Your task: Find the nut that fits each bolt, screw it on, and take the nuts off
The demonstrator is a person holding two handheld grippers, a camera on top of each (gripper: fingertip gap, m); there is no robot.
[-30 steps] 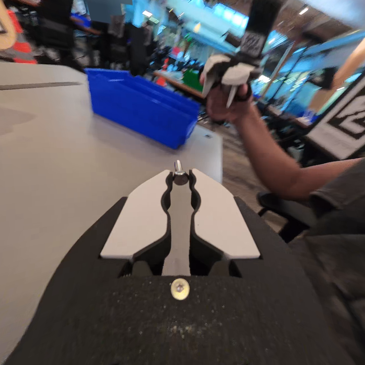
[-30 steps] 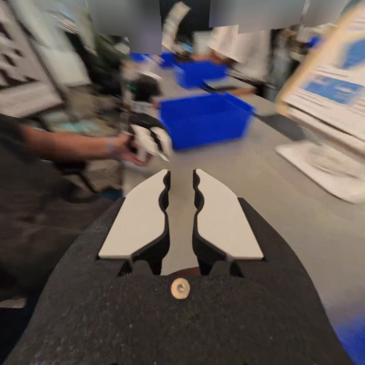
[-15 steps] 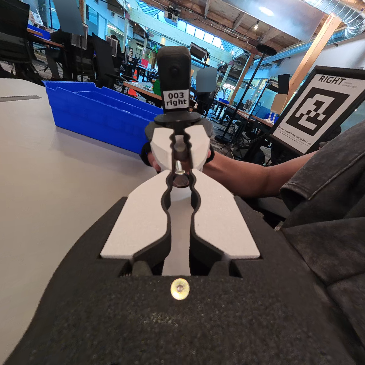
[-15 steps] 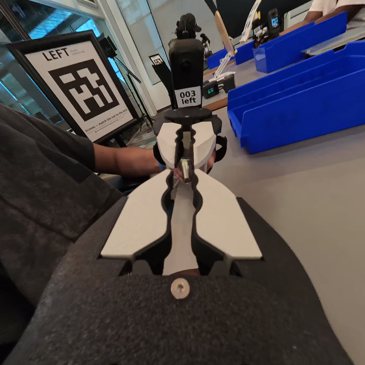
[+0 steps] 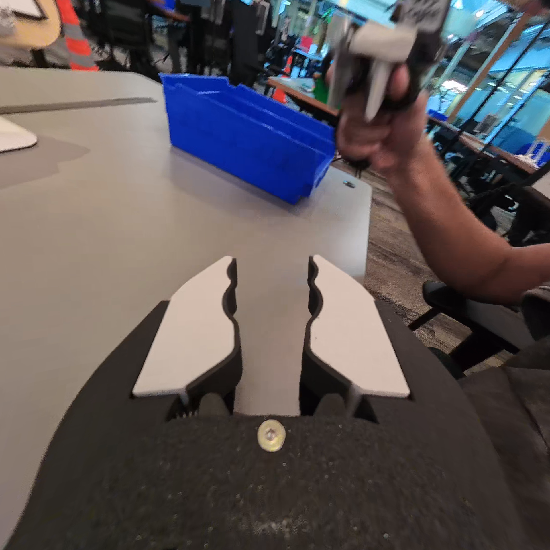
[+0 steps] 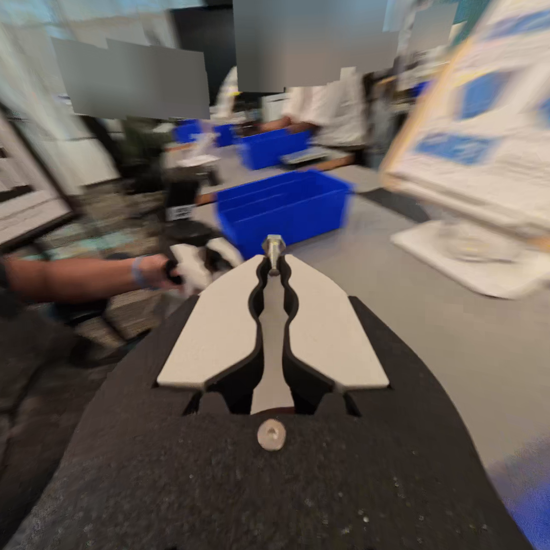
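My right gripper (image 6: pixel 273 263) is shut on a silver hex-head bolt (image 6: pixel 273 250), which sticks out past the fingertips with its head pointing away. My left gripper (image 5: pixel 272 262) is open and empty above the grey table (image 5: pixel 119 226). In the left wrist view the right gripper (image 5: pixel 369 89) shows blurred at the upper right, raised in a hand; the bolt does not show there. In the right wrist view the left gripper (image 6: pixel 205 268) shows blurred at the left, held in a hand. No nut is in view.
A blue bin (image 5: pixel 247 134) stands on the table near its right edge, also in the right wrist view (image 6: pixel 282 208). A white stand base (image 6: pixel 464 256) with a board lies to the right. The person's forearm (image 5: pixel 446 232) crosses the right side beyond the table edge. The left gripper's tips are roughly 15 cm from the right gripper's.
The bolt has passed from my left gripper to my right one. The left gripper has opened. The two grippers have drawn apart, the right one lifting away.
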